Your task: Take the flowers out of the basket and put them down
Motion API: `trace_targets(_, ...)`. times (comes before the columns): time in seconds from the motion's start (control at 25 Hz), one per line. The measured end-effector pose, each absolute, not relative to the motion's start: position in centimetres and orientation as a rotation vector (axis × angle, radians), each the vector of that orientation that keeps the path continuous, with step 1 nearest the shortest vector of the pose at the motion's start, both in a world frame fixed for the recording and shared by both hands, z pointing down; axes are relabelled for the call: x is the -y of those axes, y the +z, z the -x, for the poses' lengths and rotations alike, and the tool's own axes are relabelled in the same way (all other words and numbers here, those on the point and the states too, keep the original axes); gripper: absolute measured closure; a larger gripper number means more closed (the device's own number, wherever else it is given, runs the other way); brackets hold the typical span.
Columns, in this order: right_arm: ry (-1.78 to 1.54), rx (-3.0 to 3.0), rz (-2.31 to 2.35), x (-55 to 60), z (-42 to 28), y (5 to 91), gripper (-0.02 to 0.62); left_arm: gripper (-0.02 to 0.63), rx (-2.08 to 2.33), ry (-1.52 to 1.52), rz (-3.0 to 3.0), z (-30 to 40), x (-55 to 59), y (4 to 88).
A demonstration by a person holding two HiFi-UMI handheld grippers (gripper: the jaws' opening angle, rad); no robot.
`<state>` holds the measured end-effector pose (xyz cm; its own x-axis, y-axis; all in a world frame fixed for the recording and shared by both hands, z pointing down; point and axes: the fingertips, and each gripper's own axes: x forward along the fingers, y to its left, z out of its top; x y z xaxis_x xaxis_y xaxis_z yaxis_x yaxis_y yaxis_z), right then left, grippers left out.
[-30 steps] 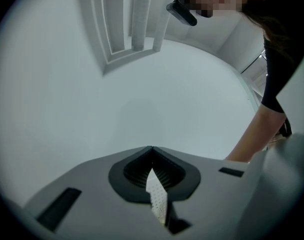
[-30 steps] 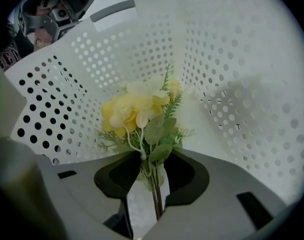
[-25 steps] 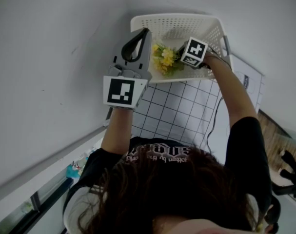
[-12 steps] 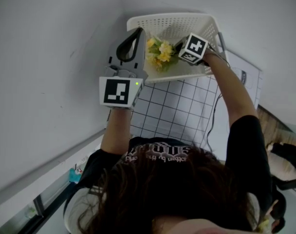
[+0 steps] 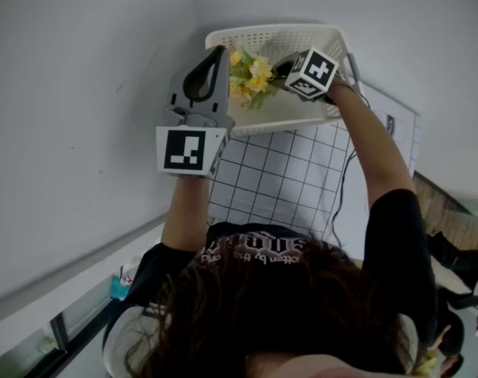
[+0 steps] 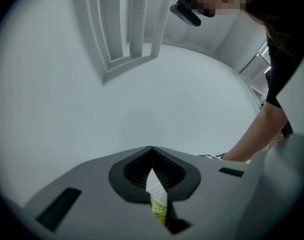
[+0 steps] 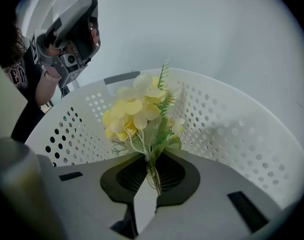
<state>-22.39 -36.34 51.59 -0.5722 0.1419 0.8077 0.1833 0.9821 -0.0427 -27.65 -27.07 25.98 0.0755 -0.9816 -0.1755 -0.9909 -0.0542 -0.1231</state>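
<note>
A pale wall [image 5: 81,93] runs along the left and behind. A white sheet ruled in dark squares [image 5: 278,179] stretches from the person to the near rim of the white perforated basket [image 5: 301,38], which sits close to the wall. White lettering crosses the person's black shirt [image 5: 254,250] but is too blurred to read.

The yellow flowers [image 5: 249,75] stand over the basket's left part, seemingly clear of its floor. The right gripper [image 5: 276,71] is clamped on their stems. The left gripper [image 5: 220,51] hovers just beside them at the left rim, its jaws together and holding nothing.
</note>
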Motion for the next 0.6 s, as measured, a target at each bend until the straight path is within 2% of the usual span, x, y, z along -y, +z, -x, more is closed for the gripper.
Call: trace_targets(0.6, -0.121, 2.272, 0.162, 36.5, 22.9, 45.7, 0.534, 0.604, -2.000, 0.060, 2.121, 26.8, 25.5, 24.7)
